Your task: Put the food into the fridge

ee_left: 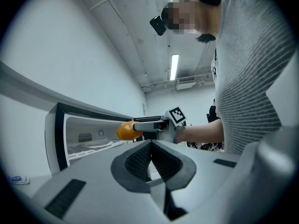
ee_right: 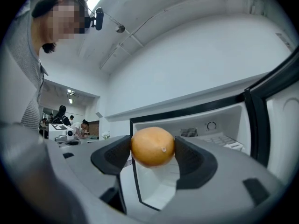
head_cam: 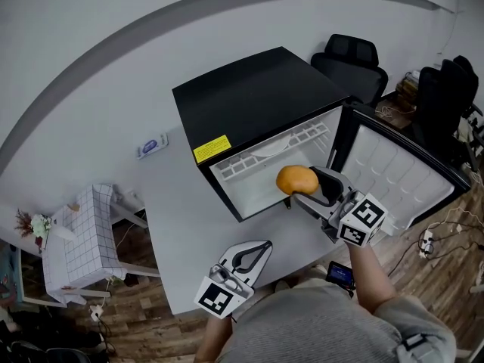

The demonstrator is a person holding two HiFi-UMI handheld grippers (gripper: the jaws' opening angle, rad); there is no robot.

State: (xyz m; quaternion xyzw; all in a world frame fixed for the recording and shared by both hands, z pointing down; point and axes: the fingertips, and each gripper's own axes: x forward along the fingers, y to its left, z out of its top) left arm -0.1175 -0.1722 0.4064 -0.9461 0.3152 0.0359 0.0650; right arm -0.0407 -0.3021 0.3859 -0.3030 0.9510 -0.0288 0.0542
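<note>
Your right gripper point(head_cam: 301, 187) is clamped on the orange point(ee_right: 152, 147) at the mouth of the open fridge point(head_cam: 253, 89). The orange is nearly round, its small nub facing back along the gripper. The yellow label point(head_cam: 211, 149) on the fridge top is unreadable. Your left gripper point(ee_left: 150, 146) is closed and empty, short of the fridge.

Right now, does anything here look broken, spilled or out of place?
Nothing stands out. The fridge stands upright on the table, its door swung open, and the right claw grips a whole orange at the opening. No spill or damage shows.
</note>
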